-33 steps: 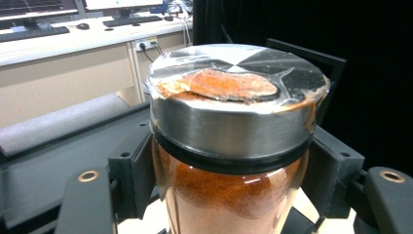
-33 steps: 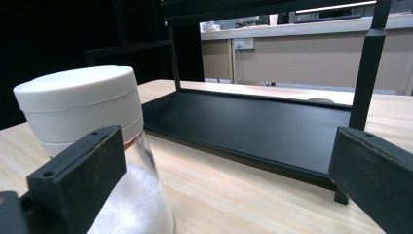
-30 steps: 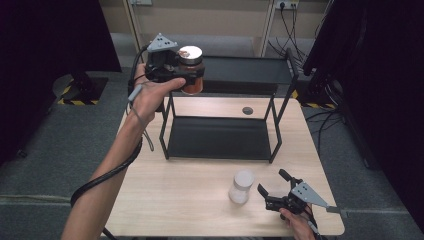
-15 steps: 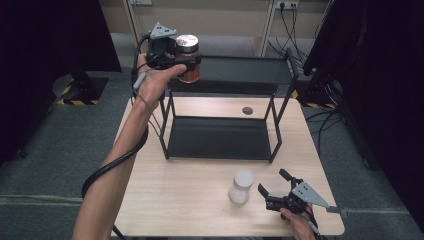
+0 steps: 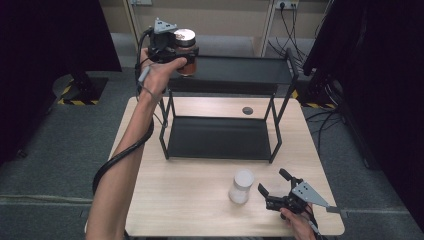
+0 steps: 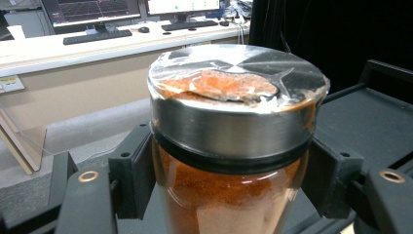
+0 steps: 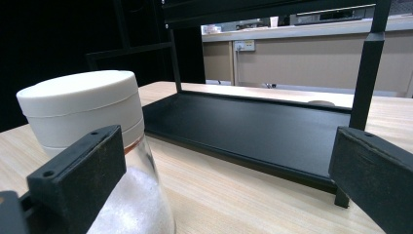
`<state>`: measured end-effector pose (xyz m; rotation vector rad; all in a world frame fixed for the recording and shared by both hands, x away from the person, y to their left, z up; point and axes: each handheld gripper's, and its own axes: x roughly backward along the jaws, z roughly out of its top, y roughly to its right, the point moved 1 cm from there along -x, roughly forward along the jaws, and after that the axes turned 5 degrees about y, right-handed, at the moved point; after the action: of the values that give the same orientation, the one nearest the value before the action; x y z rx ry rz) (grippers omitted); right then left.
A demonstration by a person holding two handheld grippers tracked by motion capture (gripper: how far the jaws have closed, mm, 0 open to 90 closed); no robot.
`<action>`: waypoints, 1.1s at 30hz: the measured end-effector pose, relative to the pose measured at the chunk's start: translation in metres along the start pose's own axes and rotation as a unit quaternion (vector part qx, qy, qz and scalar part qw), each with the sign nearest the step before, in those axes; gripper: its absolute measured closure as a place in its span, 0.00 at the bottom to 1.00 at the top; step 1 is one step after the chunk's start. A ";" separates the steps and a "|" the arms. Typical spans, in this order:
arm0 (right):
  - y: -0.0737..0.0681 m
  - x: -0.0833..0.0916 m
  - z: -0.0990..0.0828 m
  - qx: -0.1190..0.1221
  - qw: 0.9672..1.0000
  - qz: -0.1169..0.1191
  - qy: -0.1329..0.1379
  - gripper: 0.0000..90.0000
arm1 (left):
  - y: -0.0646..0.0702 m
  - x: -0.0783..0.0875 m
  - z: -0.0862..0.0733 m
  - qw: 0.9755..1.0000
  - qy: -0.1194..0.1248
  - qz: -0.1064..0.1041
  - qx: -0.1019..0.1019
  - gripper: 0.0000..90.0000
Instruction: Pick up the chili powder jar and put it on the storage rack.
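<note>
1. Left tool (image 5: 186, 52) — its jaws are clamped on the spice jar (image 5: 186, 50), a glass jar of orange powder with a metal lid. In the left gripper view the two black pads press the glass just under the lid on both sides (image 6: 229, 146).

2. Position of the jar: held upright, long axis vertical, above the left end of the upper shelf of the black rack (image 5: 240, 70). Whether its base touches the shelf cannot be told from the high view.

3. Governing relation: the shelf surface lies directly below and slightly to the right of the jar. In my judgement the coming move is a straight lowering onto that shelf, with the jar kept vertical so that the base lands flat.

4. Right tool (image 5: 274, 186) — jaws spread wide, holding nothing. It rests low on the tabletop (image 5: 190, 200) at the near right corner.

5. White-lidded jar (image 5: 241, 186): upright on the tabletop, just to the left of the right tool and apart from it. In the right gripper view it stands by one jaw, not between the pads (image 7: 83, 126).

6. Nearer hand: the right tool is far closer to the white-lidded jar — the left hand (image 5: 160, 75) is engaged at the rack, well apart from it.

7. Risk, as judged: the jar is gripped high, near the lid, so a tilt on release could tip it at the shelf edge.
</note>
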<state>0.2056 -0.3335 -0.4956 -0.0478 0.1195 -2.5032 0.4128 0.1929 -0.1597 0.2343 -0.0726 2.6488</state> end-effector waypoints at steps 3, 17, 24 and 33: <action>0.000 0.000 0.000 0.000 1.000 0.001 0.000 0.00 | -0.001 -0.005 -0.002 1.000 0.001 0.002 0.003 0.34; 0.001 0.001 0.000 -0.002 1.000 0.000 0.001 0.00 | -0.004 -0.019 -0.014 1.000 -0.001 0.004 0.002 0.34; 0.001 0.001 0.000 -0.002 1.000 0.001 0.001 0.00 | -0.005 -0.016 -0.016 1.000 0.005 0.009 0.009 0.26; 0.001 0.000 0.000 -0.001 1.000 0.003 -0.001 0.00 | -0.005 -0.008 -0.018 0.999 0.018 0.020 0.024 0.08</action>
<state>0.2060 -0.3339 -0.4960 -0.0499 0.1208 -2.4979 0.4194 0.1950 -0.1784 0.2031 -0.0033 2.6956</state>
